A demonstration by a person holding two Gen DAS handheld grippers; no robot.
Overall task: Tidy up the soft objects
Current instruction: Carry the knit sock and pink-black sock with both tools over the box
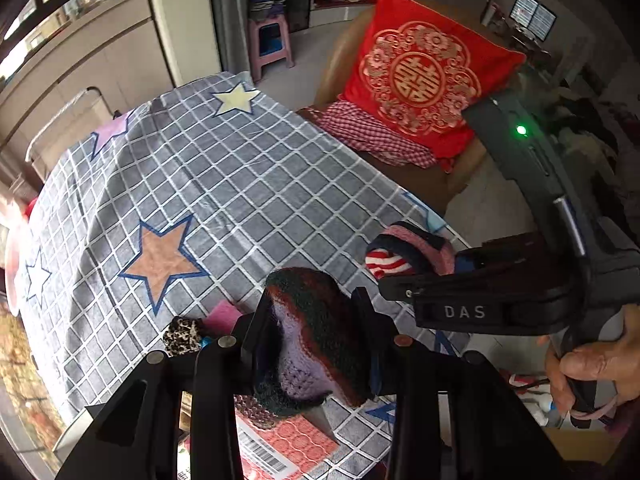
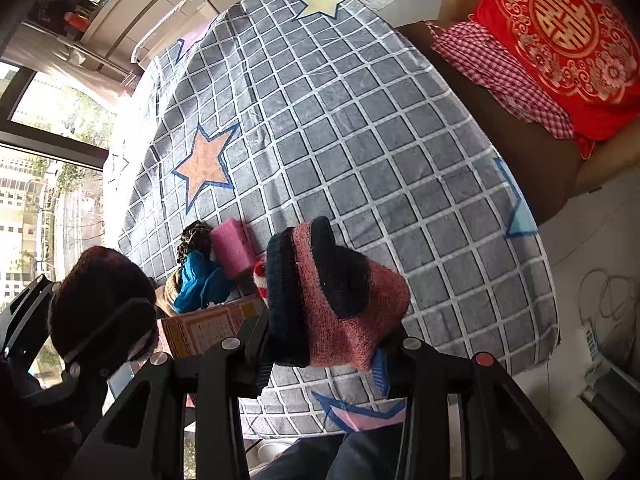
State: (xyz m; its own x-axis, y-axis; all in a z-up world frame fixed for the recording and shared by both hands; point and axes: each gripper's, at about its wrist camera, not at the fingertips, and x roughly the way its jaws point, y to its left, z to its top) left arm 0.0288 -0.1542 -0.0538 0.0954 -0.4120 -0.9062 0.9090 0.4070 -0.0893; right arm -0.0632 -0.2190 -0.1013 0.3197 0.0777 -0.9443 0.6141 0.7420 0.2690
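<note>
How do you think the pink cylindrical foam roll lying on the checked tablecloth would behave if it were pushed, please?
The pink cylindrical foam roll lies on its side, so it would probably roll. Its spongy look suggests it is light and would squash under tongs. The soft grey checked tablecloth may slow it.

A grey tablecloth (image 2: 360,128) carries a white grid and coloured stars. The fuzzy rolled sock (image 2: 340,296) is pink and navy; the knitted bundle (image 1: 316,332) mixes green, rust and lilac. The square cushion (image 1: 420,80) is red with gold ornament.

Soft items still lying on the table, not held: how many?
3, clustered at the near-left edge: pink roll, leopard-print piece, blue cloth. More may hide behind the held bundles.
</note>
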